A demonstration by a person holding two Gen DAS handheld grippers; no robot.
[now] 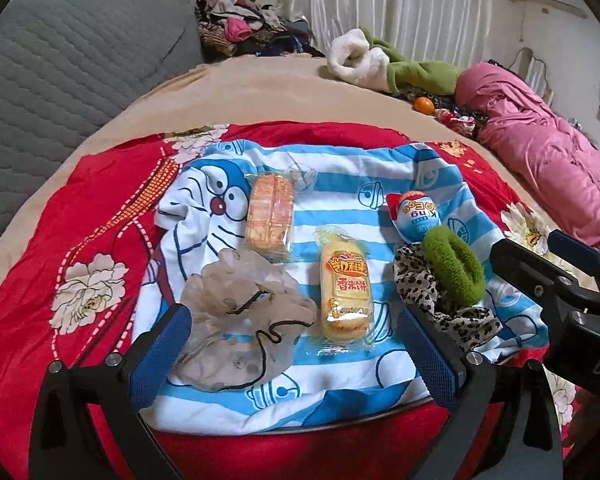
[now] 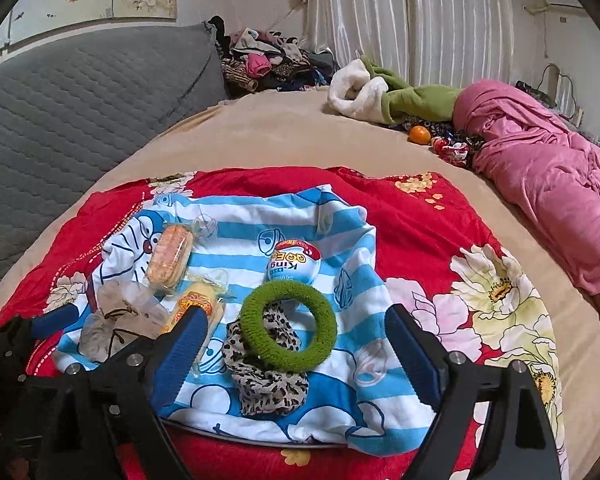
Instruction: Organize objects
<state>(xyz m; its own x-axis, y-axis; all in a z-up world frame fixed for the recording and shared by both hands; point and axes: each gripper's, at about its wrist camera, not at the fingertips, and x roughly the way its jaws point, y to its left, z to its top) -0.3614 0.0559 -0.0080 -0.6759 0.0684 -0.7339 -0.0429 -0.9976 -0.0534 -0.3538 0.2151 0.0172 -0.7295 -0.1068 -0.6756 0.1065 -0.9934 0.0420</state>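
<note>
Green scrunchie [image 2: 288,326] atop leopard scrunchie [image 2: 268,384], egg [image 2: 294,266] behind; both grippers' fingers spread, empty.

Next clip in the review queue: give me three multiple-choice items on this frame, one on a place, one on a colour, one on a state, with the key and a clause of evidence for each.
1. What does the green hair ring rest on?
A. the leopard-print scrunchie
B. the pink quilt
C. the grey cushion

2. What colour are the stripes of the cartoon cloth under the items?
A. red and yellow
B. blue and white
C. green and black

3. How does the right gripper stand?
A. shut on the egg-shaped toy
B. shut on the yellow snack pack
C. open, holding nothing

Key: 1 A, the ring overlaps the scrunchie in both views. 2 B, blue and white bands run across the cloth. 3 C, its blue pads stand wide apart on either side of the ring, pressing on nothing.
</note>
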